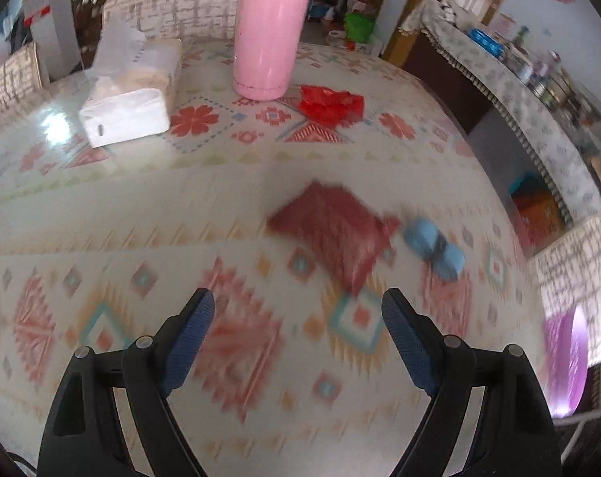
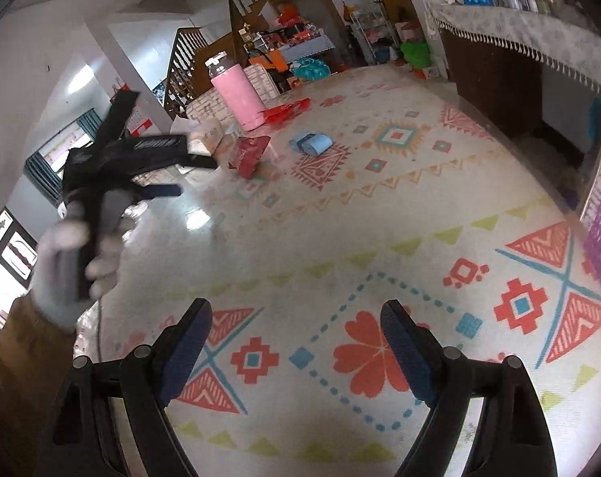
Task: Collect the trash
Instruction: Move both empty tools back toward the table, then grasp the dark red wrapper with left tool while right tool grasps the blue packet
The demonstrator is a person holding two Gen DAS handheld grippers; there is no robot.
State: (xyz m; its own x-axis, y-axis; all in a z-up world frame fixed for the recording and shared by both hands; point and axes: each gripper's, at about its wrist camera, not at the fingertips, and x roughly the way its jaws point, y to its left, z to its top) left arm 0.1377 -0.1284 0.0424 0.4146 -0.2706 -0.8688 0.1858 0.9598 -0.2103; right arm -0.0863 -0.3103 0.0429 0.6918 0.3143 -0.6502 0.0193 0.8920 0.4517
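Left hand-held gripper (image 1: 298,310) tilts steeply down, released, empty, near the red packet (image 1: 332,234); right hand-held gripper (image 2: 296,320) likewise released.

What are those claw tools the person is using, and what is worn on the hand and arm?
Each is a black plastic frame with two fingers faced in ribbed dark-blue pads and round silver pivot pins. The right gripper and the left gripper look identical. The left hand wears a light grey glove, with a brown sleeve behind it.
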